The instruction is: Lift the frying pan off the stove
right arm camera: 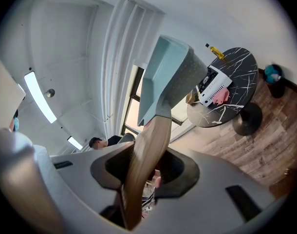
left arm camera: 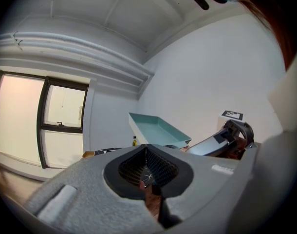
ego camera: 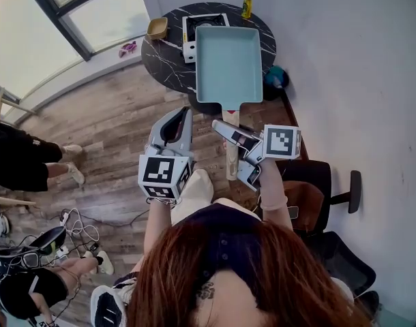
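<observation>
The right tool (right arm camera: 149,154) clamps partway open on the wooden handle (ego camera: 232,161). The teal frying pan (ego camera: 228,63) hangs ahead of it, raised off the stove (ego camera: 204,24). The left tool (left arm camera: 147,167), alongside, is closed and empty. Held by one grip, the long pan could twist and drop onto the worktop (ego camera: 160,63).

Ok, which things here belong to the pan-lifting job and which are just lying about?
Job: teal frying pan, held by its wooden handle in the right gripper; portable stove.
Lying about: oil bottle, small tan bowl, office chair.

Bright daylight from window (ego camera: 51,39); fisheye-warped, dark-vignetted edges.
</observation>
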`<state>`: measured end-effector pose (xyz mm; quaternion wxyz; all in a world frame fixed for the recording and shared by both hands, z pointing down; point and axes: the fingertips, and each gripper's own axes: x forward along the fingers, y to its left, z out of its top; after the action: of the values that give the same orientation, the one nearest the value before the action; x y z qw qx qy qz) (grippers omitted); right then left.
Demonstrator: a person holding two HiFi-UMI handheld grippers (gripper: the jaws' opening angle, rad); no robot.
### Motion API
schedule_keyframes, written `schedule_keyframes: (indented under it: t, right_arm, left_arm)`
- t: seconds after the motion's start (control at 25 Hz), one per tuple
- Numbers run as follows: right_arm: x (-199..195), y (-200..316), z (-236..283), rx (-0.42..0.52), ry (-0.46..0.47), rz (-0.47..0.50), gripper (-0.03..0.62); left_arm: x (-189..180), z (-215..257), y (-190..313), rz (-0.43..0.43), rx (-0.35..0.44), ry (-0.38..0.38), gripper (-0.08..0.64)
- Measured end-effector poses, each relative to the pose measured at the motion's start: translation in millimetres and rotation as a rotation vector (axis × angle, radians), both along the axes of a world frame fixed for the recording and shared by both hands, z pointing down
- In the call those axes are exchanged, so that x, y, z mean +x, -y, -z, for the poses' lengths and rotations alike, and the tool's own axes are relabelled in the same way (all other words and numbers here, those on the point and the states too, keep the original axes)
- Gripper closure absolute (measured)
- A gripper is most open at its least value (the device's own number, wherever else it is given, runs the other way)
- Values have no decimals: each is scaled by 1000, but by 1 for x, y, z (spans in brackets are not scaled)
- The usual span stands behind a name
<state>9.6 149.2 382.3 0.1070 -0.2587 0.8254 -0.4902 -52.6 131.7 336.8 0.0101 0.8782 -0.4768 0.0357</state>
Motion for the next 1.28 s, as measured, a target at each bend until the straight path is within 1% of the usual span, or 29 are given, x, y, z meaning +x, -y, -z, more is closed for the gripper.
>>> schedule_keyframes:
  t: [0.16,0.32,0.6,0.8,1.0,1.2,1.28]
  right_arm:
    - [0,-7,2,13,-5,7,449]
    - [1,-16,0,-2,-2,4,449]
    - [7,-34,2,11,-9,6,449]
    - [11,-36,4,5,-9,6,448]
    - [19,-55,2,23,-1,12,448]
    - [24,-63,4,39,-4,15,448]
    - [26,-65,3,31,-6,10,448]
  left_arm:
    - [3,-1,-8,-2,-6,5,548]
    - [4,-1,-17,-4,-10,4,548]
    - [10,2,-33,-4,1,13,548]
    - [13,6,-34,-8,3,17,548]
    - [23,3,-53,-6,16,24,548]
    - [29,4,-61,-10,20,22,548]
    - [31,3,-64,-12,21,22,548]
